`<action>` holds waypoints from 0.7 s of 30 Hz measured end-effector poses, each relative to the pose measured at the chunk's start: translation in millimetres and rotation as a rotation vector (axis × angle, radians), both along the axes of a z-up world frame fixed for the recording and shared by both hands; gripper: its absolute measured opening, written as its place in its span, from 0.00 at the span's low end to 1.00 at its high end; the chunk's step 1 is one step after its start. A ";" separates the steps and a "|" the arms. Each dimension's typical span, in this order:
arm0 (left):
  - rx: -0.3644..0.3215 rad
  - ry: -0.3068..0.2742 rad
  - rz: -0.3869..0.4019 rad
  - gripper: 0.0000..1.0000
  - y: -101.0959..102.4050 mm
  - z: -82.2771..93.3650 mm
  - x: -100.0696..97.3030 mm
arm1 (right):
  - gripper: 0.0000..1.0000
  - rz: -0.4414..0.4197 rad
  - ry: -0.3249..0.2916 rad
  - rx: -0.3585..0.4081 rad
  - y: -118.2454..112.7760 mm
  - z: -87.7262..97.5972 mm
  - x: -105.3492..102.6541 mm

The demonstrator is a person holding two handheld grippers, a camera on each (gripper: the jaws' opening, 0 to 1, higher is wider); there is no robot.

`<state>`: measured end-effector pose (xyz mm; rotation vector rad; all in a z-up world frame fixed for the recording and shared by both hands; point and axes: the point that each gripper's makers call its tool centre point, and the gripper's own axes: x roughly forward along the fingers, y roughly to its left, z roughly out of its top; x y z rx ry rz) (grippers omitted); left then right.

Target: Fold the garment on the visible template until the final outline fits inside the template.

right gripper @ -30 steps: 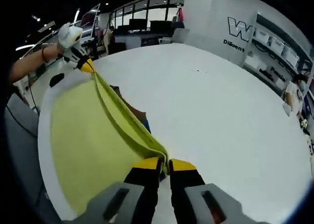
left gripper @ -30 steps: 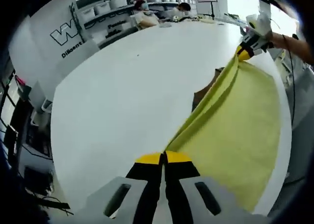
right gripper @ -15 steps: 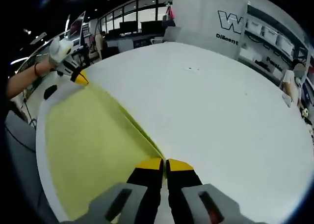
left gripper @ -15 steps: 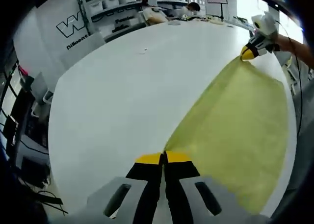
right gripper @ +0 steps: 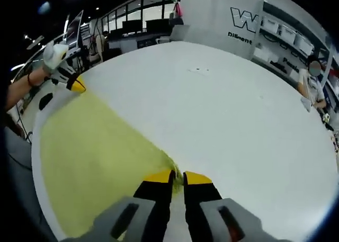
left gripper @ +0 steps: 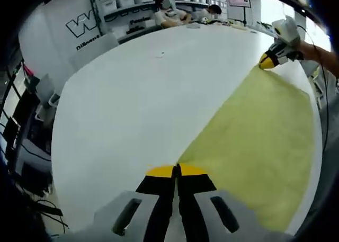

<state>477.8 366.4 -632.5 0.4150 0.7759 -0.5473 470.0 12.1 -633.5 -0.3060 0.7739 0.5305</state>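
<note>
The yellow garment (left gripper: 254,141) lies spread flat on the big white table (left gripper: 127,99), close to the table's near edge. The left gripper (left gripper: 177,171) has its jaws pinched together on one corner of the cloth. The right gripper (right gripper: 177,177) pinches the other corner of the same edge, with a small bunch of cloth between its jaws. In the left gripper view the right gripper (left gripper: 269,60) sits at the far corner of the cloth, with a hand (left gripper: 312,50) behind it. In the right gripper view the left gripper (right gripper: 74,84) sits at the far corner too.

I cannot see the template from here. The cloth may be covering it, so it is hard to tell if the fold will fit inside it. That could be a problem: a fold made without a line to aim for may end up too big or crooked.

The cloth is also close to the table's edge. If the corners get pulled that way, part of it could slide off and hang down. If one gripper lets go too early, the edge may flop and wrinkle. If the two grippers pull apart too hard, the thin cloth may slip out of the jaws.

The rest of the table looks bare, so nothing blocks the fold. Far off there are shelves with boxes (left gripper: 127,1) and a white wall with big letters (right gripper: 241,19)
</note>
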 end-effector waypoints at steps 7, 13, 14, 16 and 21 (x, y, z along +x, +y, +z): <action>-0.068 -0.038 0.035 0.03 -1.2 13.7 -7.8 | 0.18 -0.050 -0.051 0.074 -6.6 20.0 -10.3; -0.081 -0.033 0.045 0.08 -2.5 12.6 -27.9 | 0.22 -0.050 -0.032 0.102 -4.3 22.1 -28.9; -0.092 -0.027 0.051 0.08 -2.3 10.6 -30.8 | 0.25 -0.058 -0.019 0.070 -8.6 18.3 -33.4; -0.093 -0.019 0.053 0.08 -2.1 7.8 -37.7 | 0.29 -0.058 -0.018 0.061 -10.5 16.6 -36.9; -0.102 -0.001 0.061 0.09 -1.9 5.4 -54.4 | 0.29 -0.057 0.003 0.089 -6.7 15.0 -49.4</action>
